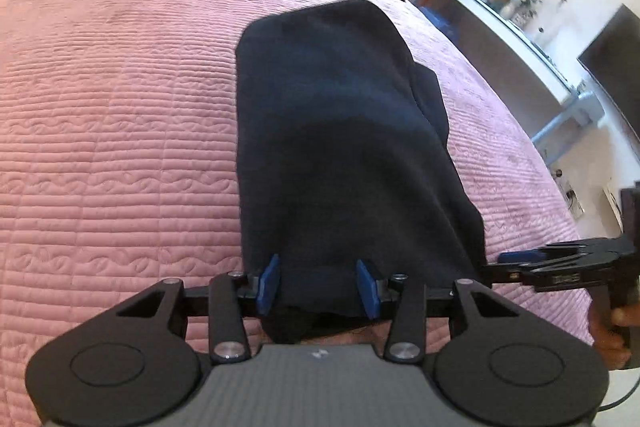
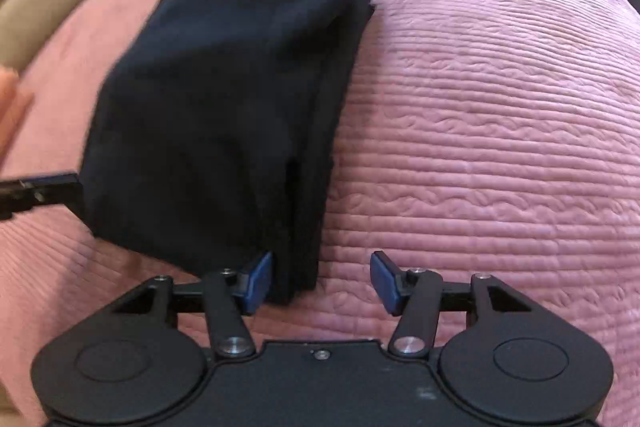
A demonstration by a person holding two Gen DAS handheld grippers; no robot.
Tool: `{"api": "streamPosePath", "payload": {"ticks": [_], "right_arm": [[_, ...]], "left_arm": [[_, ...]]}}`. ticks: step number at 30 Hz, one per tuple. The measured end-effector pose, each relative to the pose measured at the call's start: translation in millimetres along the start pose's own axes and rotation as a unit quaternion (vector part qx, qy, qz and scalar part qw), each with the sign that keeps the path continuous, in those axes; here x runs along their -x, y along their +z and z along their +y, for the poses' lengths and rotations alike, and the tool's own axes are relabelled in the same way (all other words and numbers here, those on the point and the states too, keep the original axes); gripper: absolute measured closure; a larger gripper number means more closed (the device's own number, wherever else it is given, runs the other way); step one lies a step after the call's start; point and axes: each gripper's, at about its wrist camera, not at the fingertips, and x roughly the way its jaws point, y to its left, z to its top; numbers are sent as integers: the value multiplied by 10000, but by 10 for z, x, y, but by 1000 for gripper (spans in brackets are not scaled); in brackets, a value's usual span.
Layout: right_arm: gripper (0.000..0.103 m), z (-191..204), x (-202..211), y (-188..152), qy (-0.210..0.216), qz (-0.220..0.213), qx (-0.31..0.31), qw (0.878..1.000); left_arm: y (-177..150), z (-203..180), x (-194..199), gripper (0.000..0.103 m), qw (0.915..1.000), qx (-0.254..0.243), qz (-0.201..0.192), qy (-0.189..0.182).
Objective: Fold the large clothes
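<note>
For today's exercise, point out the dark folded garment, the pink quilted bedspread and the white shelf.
dark folded garment (image 1: 340,131): left wrist view, middle of top layer.
pink quilted bedspread (image 1: 120,127): left wrist view, bare quilted area.
white shelf (image 1: 516,39): left wrist view, front edge.

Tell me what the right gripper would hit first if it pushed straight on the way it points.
Most likely the pink quilted bedspread: the open right gripper aims down at it. The folded dark garment has its near edge by the left finger, so that finger might brush it first; depth is unclear.

bed pink quilt | white shelf w/ clutter | dark TV rt
</note>
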Motion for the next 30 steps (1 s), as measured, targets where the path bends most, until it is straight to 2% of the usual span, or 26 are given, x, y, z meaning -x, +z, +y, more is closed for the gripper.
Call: {"api": "streamPosePath", "payload": {"ticks": [1,3,5,7,9,13,17,20,21,24,27,28,30], "right_arm": [[38,0,54,51,56,-84,13,9999],[30,-4,109,179,199,-286,45,9994],[26,0,107,306,374,-461,-28,9982],[25,-31,8,443,445,-522,-171,9975],[25,-55,-105,549,341,-494,-354,9976],[25,-127,-213,666,568,-542,-745,9941],[25,-135,-245,736,673,-662,-814,9922],[24,-184,-384,781,702,-706,-860,9913],[24,-194,-401,780,738,-717,-864,9909],[21,-256,-514,765,850,-706,-912,9897],[10,-358,-615,722,1069,-663,-1115,9858],[1,-393,-659,710,1085,-645,-1198,9848],[1,-463,-693,689,1284,-651,-1249,9817]], "left_arm": [[35,23,51,51,10000,40,-40,46],[118,69,146,49,9998,117,-158,102],[227,115,218,44,9995,148,-266,94],[346,122,242,24,9992,90,-342,164],[475,100,231,15,9983,-59,-459,349],[670,85,72,15,9986,-184,-366,346],[836,107,-166,15,9998,-80,-173,-36],[946,135,-438,15,9985,61,303,-441],[963,145,-504,5,9977,52,399,-551],[985,231,-638,5,9967,66,486,-649],[964,437,-762,3,9919,511,604,-991],[950,480,-791,2,9906,576,623,-1075],[929,531,-849,1,9881,639,650,-1236]]}}
